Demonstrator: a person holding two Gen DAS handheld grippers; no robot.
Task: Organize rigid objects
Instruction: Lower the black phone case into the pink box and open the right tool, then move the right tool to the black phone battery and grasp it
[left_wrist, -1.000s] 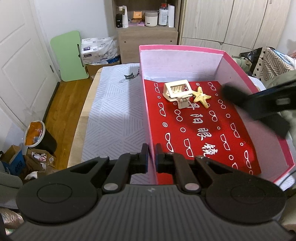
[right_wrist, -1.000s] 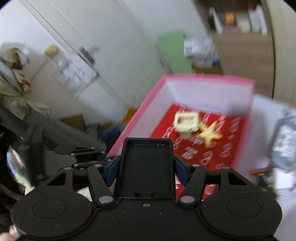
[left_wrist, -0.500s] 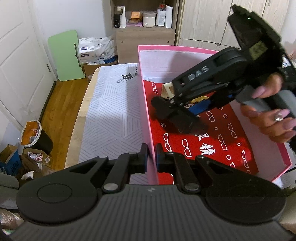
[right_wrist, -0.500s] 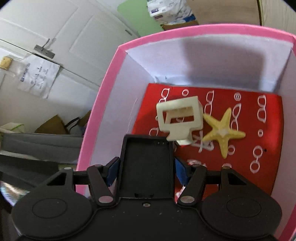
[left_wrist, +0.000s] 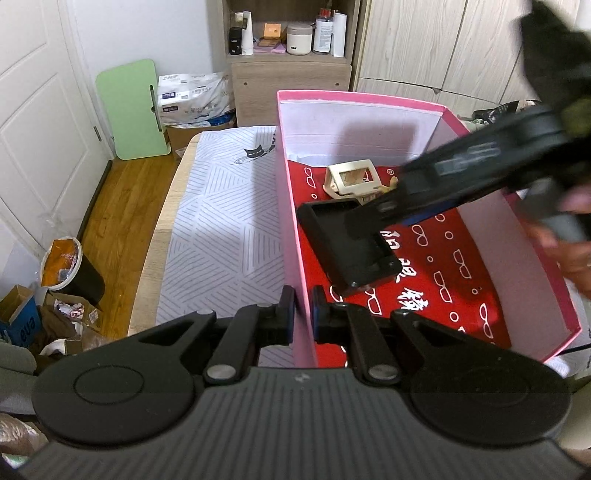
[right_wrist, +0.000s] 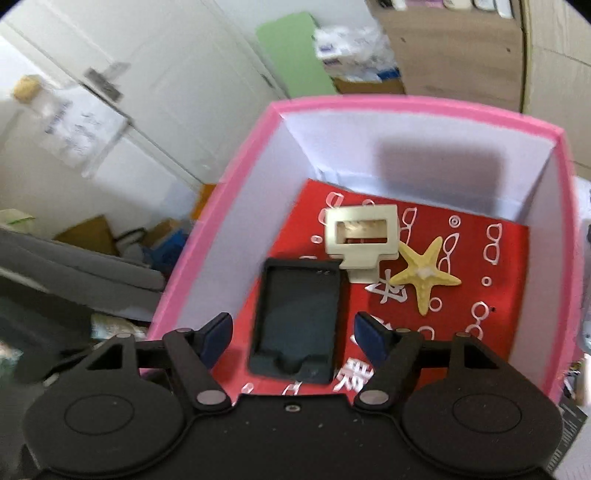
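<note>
The right tool (right_wrist: 291, 330) is opening around the stiff, light-looking black tray (right_wrist: 297, 317) (best held by its long sides), while the left tool (left_wrist: 303, 314) pinches the pink box (left_wrist: 291, 236) wall.

The pink box (left_wrist: 291, 236) looks like matt cardboard, its inner walls lined with plain white paper. On its floor lies a red sheet (right_wrist: 476, 280) with a printed white pattern, smooth and faintly sheeny. The black tray (right_wrist: 299, 317) is matt moulded plastic; the cream stand (right_wrist: 364, 236) is smooth plastic too. The starfish (right_wrist: 424, 277) looks dry and grainy. The table (left_wrist: 218, 236) wears a matt striped cloth. The floor (left_wrist: 122, 206) is glossy wood, the cabinets (left_wrist: 406, 48) matt wood grain.
</note>
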